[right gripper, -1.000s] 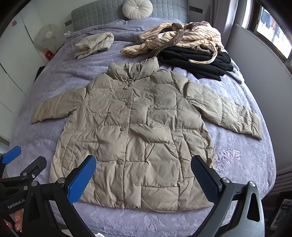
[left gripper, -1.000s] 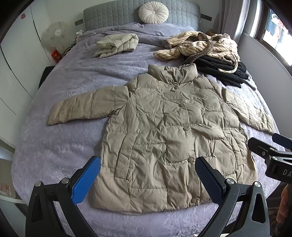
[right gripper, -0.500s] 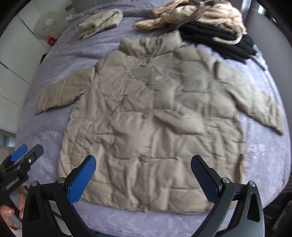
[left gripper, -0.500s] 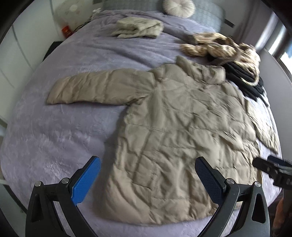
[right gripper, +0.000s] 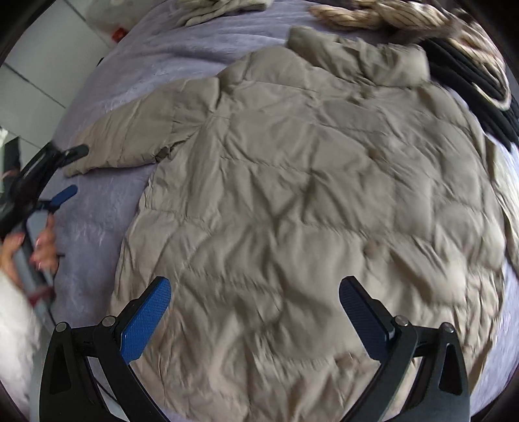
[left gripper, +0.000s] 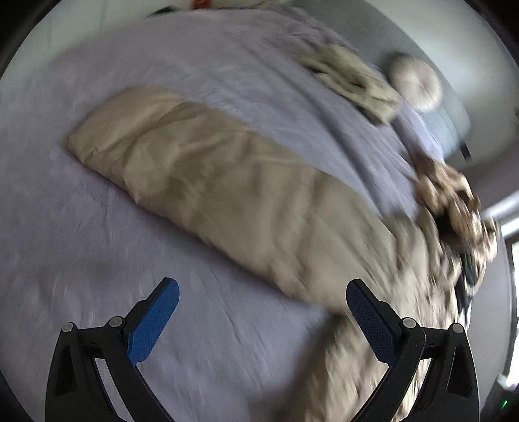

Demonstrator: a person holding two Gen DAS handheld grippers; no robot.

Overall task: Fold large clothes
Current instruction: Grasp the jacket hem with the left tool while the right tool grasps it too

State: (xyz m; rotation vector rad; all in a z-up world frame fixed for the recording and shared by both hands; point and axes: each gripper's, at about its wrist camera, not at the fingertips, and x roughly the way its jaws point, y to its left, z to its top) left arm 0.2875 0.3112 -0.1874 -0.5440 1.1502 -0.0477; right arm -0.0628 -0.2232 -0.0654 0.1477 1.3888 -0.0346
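A beige quilted puffer jacket (right gripper: 308, 194) lies flat, front up, on the purple bedspread (right gripper: 162, 48). Its left sleeve (left gripper: 201, 181) stretches out across the left wrist view. My left gripper (left gripper: 262, 311) hovers open just short of that sleeve, over bare bedspread (left gripper: 97, 259), nothing between its blue pads. In the right wrist view the left gripper (right gripper: 69, 175) shows open beside the sleeve cuff, held by a hand (right gripper: 42, 246). My right gripper (right gripper: 256, 308) is open low over the jacket's body, holding nothing. Both views are blurred by motion.
A folded beige garment (left gripper: 353, 84) and a round cushion (left gripper: 415, 84) lie near the grey headboard. A striped robe (right gripper: 389, 16) and black clothes (right gripper: 470, 81) are piled past the jacket's collar. White cupboard doors (right gripper: 35, 65) stand left of the bed.
Both grippers have dropped closer to the bed. The left one swung left toward the outstretched sleeve; the right one moved in over the jacket's body. Both stay open.
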